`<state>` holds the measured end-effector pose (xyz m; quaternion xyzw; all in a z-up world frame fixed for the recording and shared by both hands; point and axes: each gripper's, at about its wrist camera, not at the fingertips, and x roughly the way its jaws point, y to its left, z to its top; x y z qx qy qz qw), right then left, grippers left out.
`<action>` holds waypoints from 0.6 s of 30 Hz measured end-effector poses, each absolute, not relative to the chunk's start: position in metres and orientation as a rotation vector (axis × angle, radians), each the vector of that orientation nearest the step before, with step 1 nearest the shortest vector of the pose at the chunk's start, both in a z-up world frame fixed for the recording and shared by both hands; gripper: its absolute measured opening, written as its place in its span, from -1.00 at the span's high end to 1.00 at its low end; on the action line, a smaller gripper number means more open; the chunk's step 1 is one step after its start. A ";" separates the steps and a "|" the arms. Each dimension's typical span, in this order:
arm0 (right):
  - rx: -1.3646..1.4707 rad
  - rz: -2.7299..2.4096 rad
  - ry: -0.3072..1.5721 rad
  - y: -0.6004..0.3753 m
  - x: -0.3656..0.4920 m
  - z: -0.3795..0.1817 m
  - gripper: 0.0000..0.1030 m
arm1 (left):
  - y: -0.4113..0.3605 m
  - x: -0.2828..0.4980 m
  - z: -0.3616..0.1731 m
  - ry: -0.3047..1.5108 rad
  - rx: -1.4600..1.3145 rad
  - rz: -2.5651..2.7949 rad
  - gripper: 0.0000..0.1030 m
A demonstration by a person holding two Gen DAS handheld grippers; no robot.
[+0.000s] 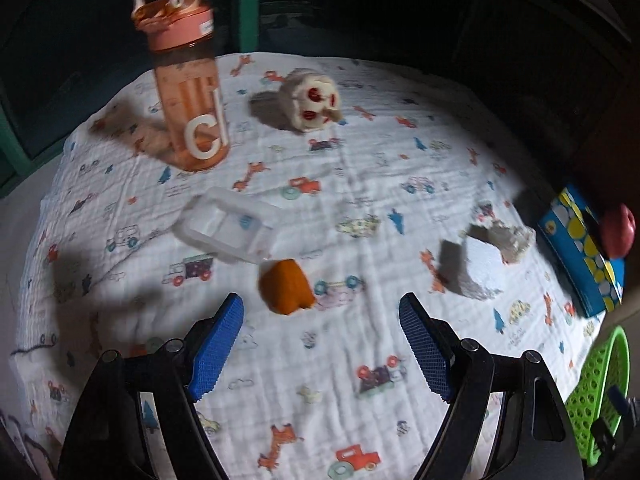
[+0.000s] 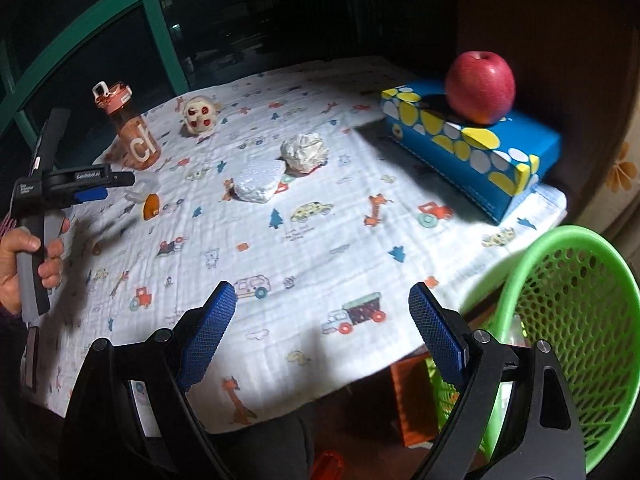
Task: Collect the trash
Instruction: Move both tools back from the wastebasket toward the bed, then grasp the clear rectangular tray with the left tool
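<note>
Left tool (image 1: 320,316), jaws apart and empty, hovers near the orange scrap (image 1: 286,288). Right tool (image 2: 320,308) gapes empty too. The clear plastic tray (image 1: 228,226) just beside could get nudged.

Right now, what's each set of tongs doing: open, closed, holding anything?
Left tongs: open, holding nothing, above the cloth near the orange piece.
Right tongs: open, holding nothing.

On the counter stand one orange water bottle (image 1: 188,92), one blue tissue box (image 2: 472,148) with one red apple (image 2: 480,86) on it, and one small white toy (image 1: 312,100). One clear plastic tray (image 1: 228,228), one orange scrap (image 1: 286,286), one foam chunk (image 2: 258,182) and one crumpled paper ball (image 2: 304,152) lie there. One green basket (image 2: 576,320) sits off the counter's right edge. Two tongs (image 1: 320,344) (image 2: 322,340) show.
</note>
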<state>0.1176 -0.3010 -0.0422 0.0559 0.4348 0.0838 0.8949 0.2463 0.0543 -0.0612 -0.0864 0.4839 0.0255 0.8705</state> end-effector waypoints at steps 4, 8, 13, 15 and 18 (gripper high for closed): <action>0.099 0.231 0.910 -0.279 0.132 -0.046 -0.70 | 0.088 0.272 -0.070 1.050 -0.296 0.166 -0.50; 0.091 0.282 0.923 -0.263 0.147 -0.052 -0.70 | 0.113 0.295 -0.082 1.080 -0.412 0.249 -0.50; 0.090 0.329 0.939 -0.251 0.160 -0.061 -0.70 | 0.126 0.321 -0.093 1.097 -0.451 0.332 -0.50; 0.094 0.343 0.946 -0.249 0.164 -0.065 -0.70 | 0.131 0.330 -0.100 1.112 -0.481 0.356 -0.50; 0.099 0.351 0.961 -0.249 0.172 -0.071 -0.70 | 0.136 0.340 -0.109 1.131 -0.532 0.388 -0.50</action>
